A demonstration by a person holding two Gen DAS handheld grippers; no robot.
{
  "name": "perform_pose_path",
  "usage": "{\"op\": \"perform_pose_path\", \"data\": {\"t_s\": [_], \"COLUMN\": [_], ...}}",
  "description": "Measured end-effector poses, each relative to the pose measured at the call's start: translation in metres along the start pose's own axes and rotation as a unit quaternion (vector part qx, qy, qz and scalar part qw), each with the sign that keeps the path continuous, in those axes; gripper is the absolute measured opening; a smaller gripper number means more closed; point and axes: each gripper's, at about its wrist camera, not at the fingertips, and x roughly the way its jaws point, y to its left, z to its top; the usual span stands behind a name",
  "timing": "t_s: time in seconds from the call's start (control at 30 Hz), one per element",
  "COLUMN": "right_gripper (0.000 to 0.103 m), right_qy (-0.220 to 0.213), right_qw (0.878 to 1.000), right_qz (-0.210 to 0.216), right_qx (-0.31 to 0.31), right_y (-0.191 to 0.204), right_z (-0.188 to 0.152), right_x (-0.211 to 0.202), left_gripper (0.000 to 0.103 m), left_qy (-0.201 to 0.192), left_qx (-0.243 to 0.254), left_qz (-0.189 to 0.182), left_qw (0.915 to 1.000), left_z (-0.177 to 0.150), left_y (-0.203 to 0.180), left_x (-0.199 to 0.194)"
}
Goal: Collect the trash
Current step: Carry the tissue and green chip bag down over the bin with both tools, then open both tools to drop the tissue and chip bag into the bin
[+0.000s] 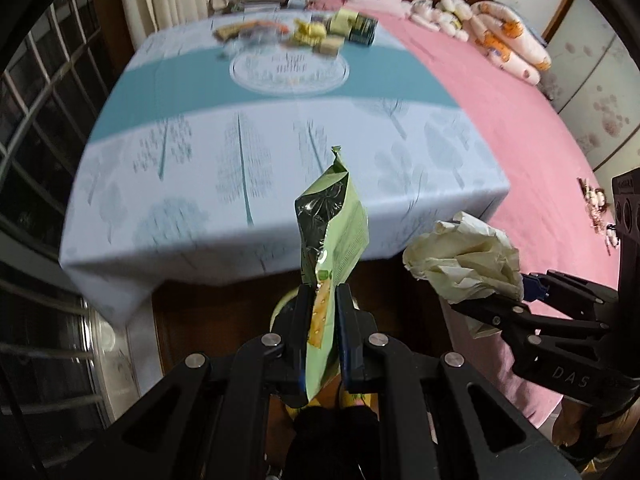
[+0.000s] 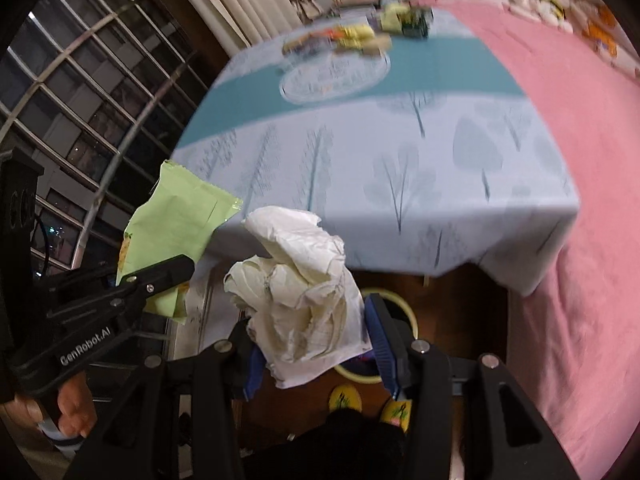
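Trash fills both our grippers: our left gripper (image 1: 324,312) has its fingers clamped on a green snack wrapper (image 1: 336,232) at lower centre, our right gripper (image 2: 316,344) grasps crumpled white paper (image 2: 300,292). More litter (image 1: 296,34) on the table (image 1: 280,152) at the top is blurred beyond telling apart.

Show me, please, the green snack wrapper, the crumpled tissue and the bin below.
green snack wrapper (image 1: 340,236): left wrist view, its upper half.
crumpled tissue (image 2: 296,280): right wrist view, its middle.
bin (image 2: 410,312): right wrist view, its rim.
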Motion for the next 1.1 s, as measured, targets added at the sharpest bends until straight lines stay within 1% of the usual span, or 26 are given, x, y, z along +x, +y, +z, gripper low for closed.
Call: {"op": "perform_pose_path", "data": {"t_s": [0.2,0.37,0.4,0.53,0.67,0.73,0.83,0.87,0.93,0.97,1.0,1.03,1.1], "right_gripper": [0.046,0.046,0.046,0.046,0.047,0.047,0.048,0.051,0.052,0.055,0.058,0.06,0.061], "right_qy": [0.057,0.089,0.097,0.12,0.141,0.148,0.154,0.155,0.16,0.164,0.166,0.169,0.166], "right_qw": [0.998,0.995,0.994,0.99,0.987,0.986,0.984,0.984,0.983,0.982,0.981,0.981,0.981], "right_qz": [0.008,-0.007,-0.009,-0.011,-0.015,-0.018,-0.021,-0.02,-0.019,-0.014,-0.013,-0.015,-0.021], "right_qx": [0.029,0.043,0.05,0.07,0.077,0.079,0.084,0.087,0.093,0.095,0.096,0.097,0.097], "right_y": [-0.034,-0.064,-0.072,-0.093,-0.11,-0.117,-0.127,-0.13,-0.133,-0.134,-0.135,-0.134,-0.136], "right_z": [-0.029,-0.053,-0.059,-0.078,-0.098,-0.106,-0.116,-0.119,-0.12,-0.12,-0.12,-0.119,-0.119], "right_x": [0.06,0.123,0.141,0.199,0.262,0.289,0.317,0.324,0.339,0.346,0.348,0.351,0.354], "left_gripper": [0.009,0.01,0.01,0.011,0.011,0.013,0.018,0.021,0.03,0.04,0.053,0.06,0.079], "left_qy": [0.037,0.066,0.074,0.097,0.123,0.131,0.134,0.134,0.136,0.138,0.142,0.144,0.144], "left_qx": [-0.033,-0.056,-0.06,-0.069,-0.072,-0.073,-0.069,-0.067,-0.064,-0.064,-0.064,-0.063,-0.063], "left_qz": [0.007,0.015,0.017,0.026,0.032,0.033,0.038,0.04,0.046,0.047,0.049,0.052,0.065], "left_qw": [0.9987,0.9961,0.9953,0.9926,0.9892,0.9882,0.9878,0.9879,0.9875,0.9872,0.9866,0.9862,0.9853], "left_z": [-0.026,-0.049,-0.055,-0.074,-0.097,-0.105,-0.114,-0.117,-0.121,-0.121,-0.122,-0.122,-0.124], "left_y": [-0.006,-0.003,0.0,0.01,0.02,0.025,0.029,0.029,0.031,0.034,0.035,0.036,0.04], "left_x": [0.064,0.13,0.149,0.211,0.273,0.295,0.324,0.332,0.346,0.35,0.354,0.357,0.36]}}
